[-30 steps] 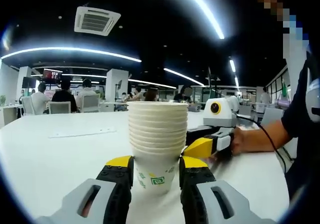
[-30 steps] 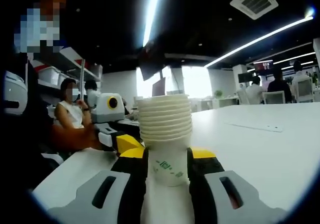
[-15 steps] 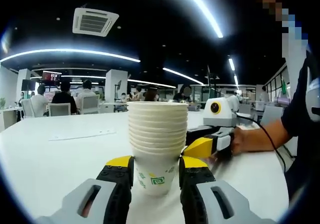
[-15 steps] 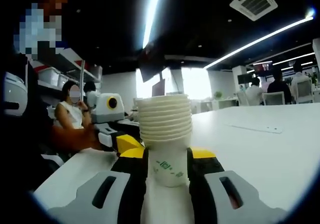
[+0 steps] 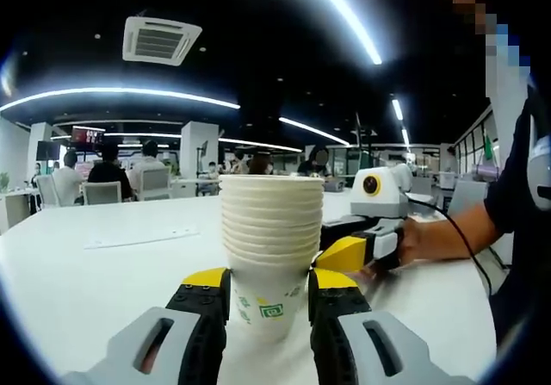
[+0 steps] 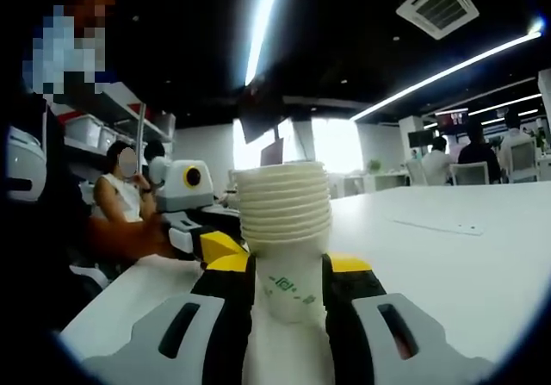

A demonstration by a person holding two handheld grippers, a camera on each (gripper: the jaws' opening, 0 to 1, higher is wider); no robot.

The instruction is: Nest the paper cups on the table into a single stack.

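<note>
A nested stack of paper cups (image 5: 270, 251) stands upright on the white table (image 5: 95, 273). In the left gripper view, the left tool (image 5: 268, 292) closes its yellow-tipped jaws against the bottom cup's sides; the right tool (image 5: 362, 251) comes in just right of the stack. In the right gripper view, the right tool (image 6: 289, 279) likewise grips the stack's bottom cup, with the left tool (image 6: 211, 243) at near left.
</note>
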